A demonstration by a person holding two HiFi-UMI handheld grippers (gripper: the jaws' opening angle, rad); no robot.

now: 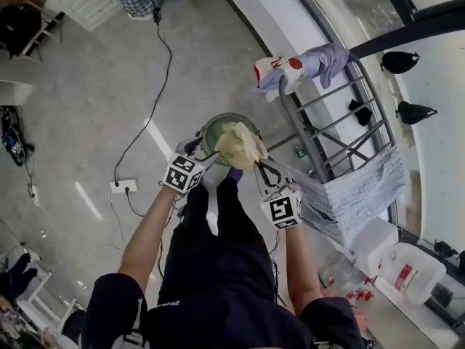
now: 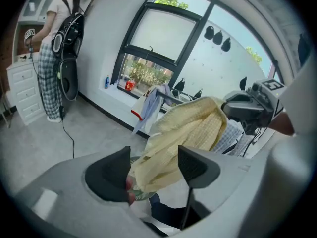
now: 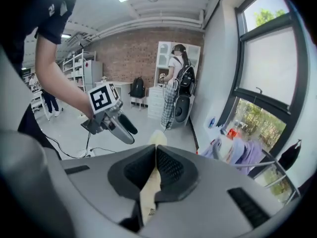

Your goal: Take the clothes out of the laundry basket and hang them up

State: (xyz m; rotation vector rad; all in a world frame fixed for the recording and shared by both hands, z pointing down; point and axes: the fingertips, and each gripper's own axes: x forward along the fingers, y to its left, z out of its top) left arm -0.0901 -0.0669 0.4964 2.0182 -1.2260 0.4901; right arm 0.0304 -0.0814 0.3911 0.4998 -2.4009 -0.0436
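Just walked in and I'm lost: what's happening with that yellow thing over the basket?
A person is doing laundry with a handheld gripper in each hand. The right gripper is clamped on a pale yellow cloth, held above the round laundry basket on the floor. The left gripper has its jaws apart around the bunched cloth; whether they press it is unclear. The cloth is not yet on the drying rack, where other garments hang.
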